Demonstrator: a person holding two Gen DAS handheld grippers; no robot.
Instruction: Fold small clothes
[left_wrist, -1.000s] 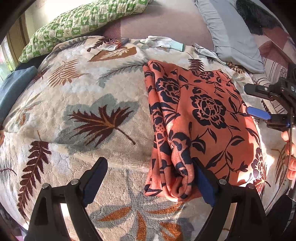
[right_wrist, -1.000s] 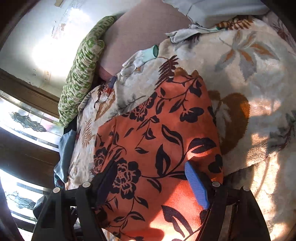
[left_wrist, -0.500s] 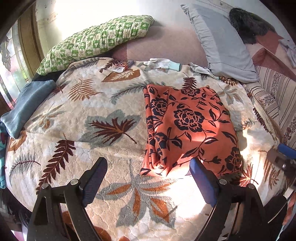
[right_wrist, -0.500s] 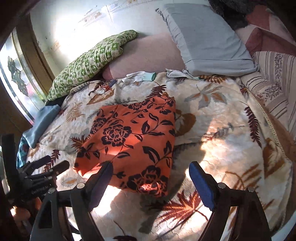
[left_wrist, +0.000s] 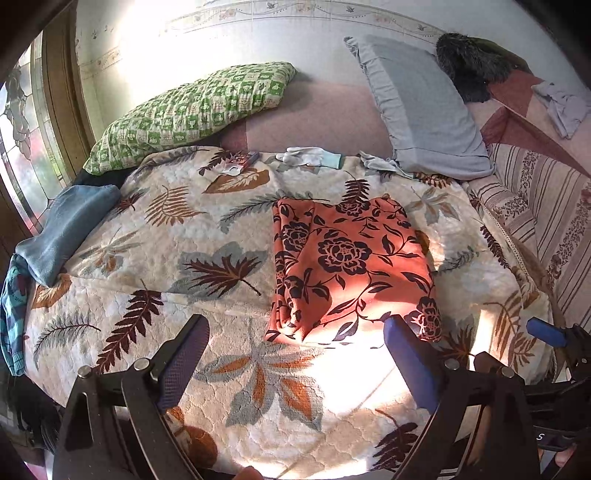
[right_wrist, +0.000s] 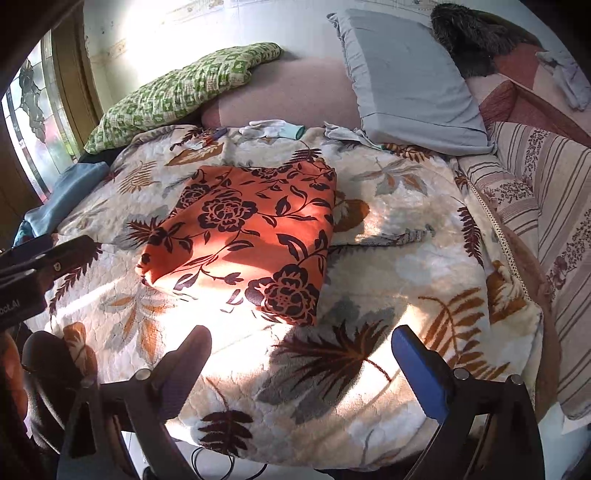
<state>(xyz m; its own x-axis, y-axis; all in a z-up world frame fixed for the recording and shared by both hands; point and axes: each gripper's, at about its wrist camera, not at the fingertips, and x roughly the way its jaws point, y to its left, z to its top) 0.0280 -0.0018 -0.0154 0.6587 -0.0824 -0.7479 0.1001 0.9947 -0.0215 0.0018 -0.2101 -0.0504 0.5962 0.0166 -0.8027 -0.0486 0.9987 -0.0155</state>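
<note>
One folded cloth, 2 grippers spread, 3 pillows.

Before you, a cream leaf-print quilted blanket, a green checked pillow, a grey pillow, a folded blue cloth, a white glove.

Little can be read. The left gripper body, at the edge of the right wrist view, carries cut-off white lettering ending "oct.AI". A small "5" shows on the right gripper.
</note>
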